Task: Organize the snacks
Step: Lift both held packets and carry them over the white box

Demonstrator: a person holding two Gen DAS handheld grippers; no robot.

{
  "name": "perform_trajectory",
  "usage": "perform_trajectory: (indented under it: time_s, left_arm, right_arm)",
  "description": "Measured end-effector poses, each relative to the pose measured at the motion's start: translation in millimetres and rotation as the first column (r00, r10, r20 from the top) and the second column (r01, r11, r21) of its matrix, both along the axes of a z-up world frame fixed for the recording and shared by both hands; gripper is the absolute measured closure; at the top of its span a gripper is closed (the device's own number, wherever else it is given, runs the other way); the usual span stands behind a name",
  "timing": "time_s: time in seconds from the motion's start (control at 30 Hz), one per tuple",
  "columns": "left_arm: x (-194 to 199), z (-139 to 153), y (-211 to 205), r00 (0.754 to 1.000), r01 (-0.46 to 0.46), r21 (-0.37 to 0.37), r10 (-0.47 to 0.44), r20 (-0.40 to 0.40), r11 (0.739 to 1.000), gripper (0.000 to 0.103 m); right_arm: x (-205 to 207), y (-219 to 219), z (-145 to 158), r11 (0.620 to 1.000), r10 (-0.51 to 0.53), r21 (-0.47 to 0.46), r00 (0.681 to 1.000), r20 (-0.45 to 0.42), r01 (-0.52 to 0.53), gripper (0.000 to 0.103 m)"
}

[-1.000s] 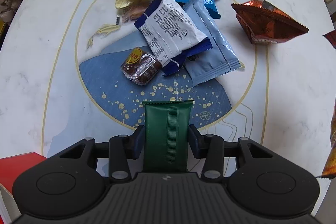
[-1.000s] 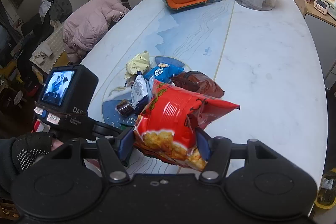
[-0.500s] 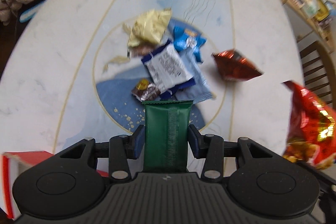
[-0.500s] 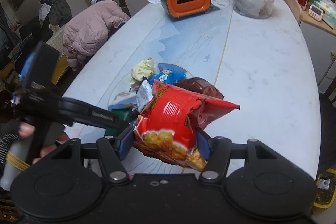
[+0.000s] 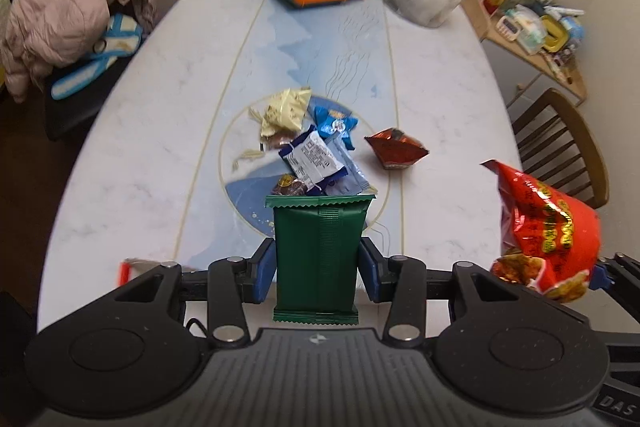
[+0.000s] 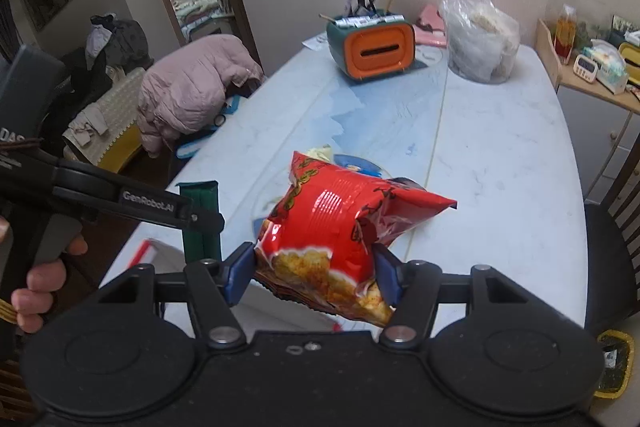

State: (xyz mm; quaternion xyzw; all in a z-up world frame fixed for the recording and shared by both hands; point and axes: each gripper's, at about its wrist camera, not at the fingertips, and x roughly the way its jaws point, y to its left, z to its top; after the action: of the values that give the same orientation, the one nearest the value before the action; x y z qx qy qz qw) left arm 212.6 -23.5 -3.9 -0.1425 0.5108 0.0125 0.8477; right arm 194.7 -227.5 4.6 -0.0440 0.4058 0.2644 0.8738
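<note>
While both tongs are loaded and held above the near edge of the bench (image 5: 132, 155), the step in hand looks like carrying two picked snacks toward wherever they are to be gathered. The left tongs (image 5: 317, 267) pinch a green foil packet (image 5: 318, 251) upright by its long sides; the right tongs (image 6: 314, 273) pinch a red chip bag (image 6: 340, 223) near its lower end, the bag leaning away over the bench.

More snacks lie loose at the bench's middle: a yellow wrapper (image 5: 285, 111), a small blue packet (image 5: 335, 121), a white-and-blue packet (image 5: 314, 159), a pale blue sachet (image 5: 352, 173), a dark brown sweet (image 5: 291, 185) and, slightly apart toward the right edge, a dark red bag (image 5: 396, 149).

A red-edged thing (image 5: 130, 267) shows at the near left edge, blurred; whether it is the container I cannot tell. Next, each packet likely needs lowering over its destination before the tongs spread, one at a time so the chip bag does not crush.
</note>
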Motion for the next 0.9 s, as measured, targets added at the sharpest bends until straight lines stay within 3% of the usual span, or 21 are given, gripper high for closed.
perform_trajectory:
  time_s: [0.2,0.43,0.7,0.9]
  left_arm:
    - [-38.8,27.4,6.4,0.999,0.029,0.021,-0.03,0.03,0.999,0.06]
    - [-78.6,39.0,15.5,0.999,0.043,0.057,-0.044,0.019,0.997,0.06]
    - [-116.1,38.2,26.5,0.998,0.06,0.085,-0.058,-0.022,0.995,0.06]
    - [-136.2,21.2,37.9,0.994,0.071,0.1,-0.062,-0.084,0.992,0.06]
  right_arm:
    - [-31.3,8.8,16.5,1.0,0.019,0.007,0.999,0.026,-0.019,0.042]
    - [-60.2,20.2,19.2,0.999,0.052,0.005,0.998,0.023,-0.052,0.042]
    - [-84.2,35.3,10.1,0.995,0.1,0.003,0.995,-0.008,-0.1,0.042]
    - [-98.7,47.6,-10.1,0.991,0.129,-0.017,0.99,-0.053,-0.13,0.042]
